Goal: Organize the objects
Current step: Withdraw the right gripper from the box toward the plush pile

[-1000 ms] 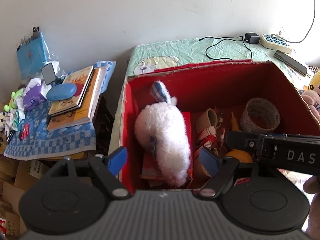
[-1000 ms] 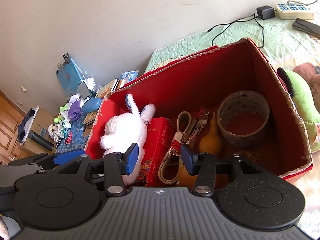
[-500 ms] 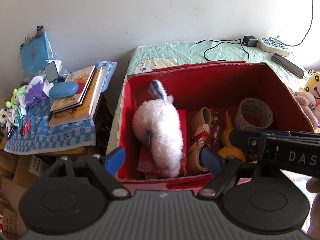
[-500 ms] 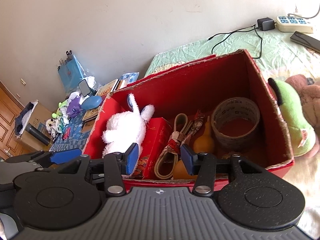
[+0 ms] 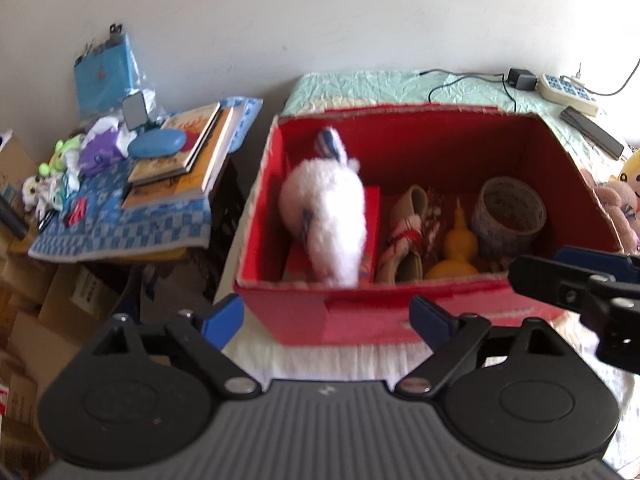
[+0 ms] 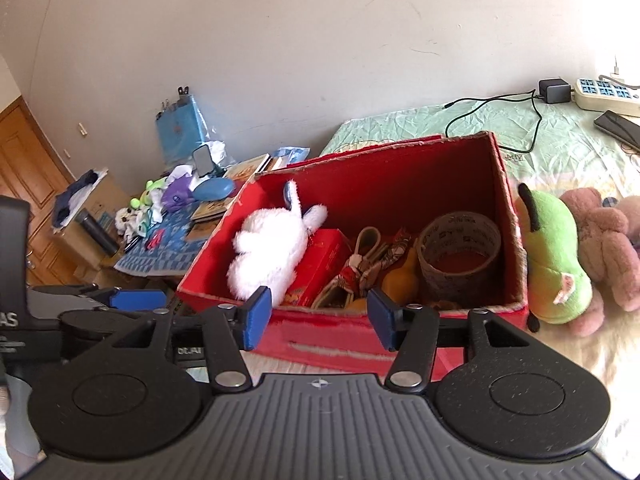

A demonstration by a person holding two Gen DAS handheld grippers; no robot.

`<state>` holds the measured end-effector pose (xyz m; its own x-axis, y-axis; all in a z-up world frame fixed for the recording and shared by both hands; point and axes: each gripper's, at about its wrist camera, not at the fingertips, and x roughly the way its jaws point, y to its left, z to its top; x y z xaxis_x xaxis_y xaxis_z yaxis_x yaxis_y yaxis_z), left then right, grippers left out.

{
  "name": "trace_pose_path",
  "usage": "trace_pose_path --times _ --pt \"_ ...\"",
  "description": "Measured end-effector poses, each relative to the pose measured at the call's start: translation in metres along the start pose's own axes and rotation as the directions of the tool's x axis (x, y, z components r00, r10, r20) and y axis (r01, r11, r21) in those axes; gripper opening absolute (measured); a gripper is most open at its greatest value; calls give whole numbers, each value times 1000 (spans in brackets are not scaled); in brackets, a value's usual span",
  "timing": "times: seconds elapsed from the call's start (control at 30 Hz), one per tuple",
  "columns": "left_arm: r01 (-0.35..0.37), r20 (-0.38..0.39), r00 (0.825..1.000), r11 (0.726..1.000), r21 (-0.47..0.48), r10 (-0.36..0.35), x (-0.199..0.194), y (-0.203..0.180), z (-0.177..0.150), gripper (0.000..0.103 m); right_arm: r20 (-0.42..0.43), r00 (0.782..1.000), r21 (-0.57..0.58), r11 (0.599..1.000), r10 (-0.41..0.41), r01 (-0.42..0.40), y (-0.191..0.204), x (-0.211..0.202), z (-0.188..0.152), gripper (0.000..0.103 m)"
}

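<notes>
Fingers (image 6: 256, 316) of both grippers spread, empty, just short of red box (image 6: 400, 344).

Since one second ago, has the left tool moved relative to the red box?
Yes. The left tool has pulled back and up: it was over the red box beside the white plush; now its tips sit outside the box's front wall.

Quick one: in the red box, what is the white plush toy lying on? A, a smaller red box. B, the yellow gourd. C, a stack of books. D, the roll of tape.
A: the white plush toy lies on a smaller red box at the left end of the red box, apart from the tape roll and gourd.
</notes>
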<state>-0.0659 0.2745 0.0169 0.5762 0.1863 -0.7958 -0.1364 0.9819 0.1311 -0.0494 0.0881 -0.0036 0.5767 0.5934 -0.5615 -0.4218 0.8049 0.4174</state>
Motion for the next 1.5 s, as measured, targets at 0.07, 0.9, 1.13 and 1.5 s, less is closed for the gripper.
trace_pose_path --times 0.07,0.9,1.13,1.5 --pt "3 -19 1000 1000 -9 -4 -1 -7 -6 91 -12 1000 0 1000 18 -18 -5 -6 -3 56" --pt "190 -207 967 964 188 -150 23 -141 -47 94 -207 948 191 941 -240 280 -98 -34 -51 56" --pt "315 -235 940 895 315 -248 29 -164 -53 94 -213 913 281 873 -350 400 -110 -43 -65 57" --pt "428 -287 899 807 407 -332 29 -225 -57 94 -238 876 358 801 -419 480 -150 -68 -75 57"
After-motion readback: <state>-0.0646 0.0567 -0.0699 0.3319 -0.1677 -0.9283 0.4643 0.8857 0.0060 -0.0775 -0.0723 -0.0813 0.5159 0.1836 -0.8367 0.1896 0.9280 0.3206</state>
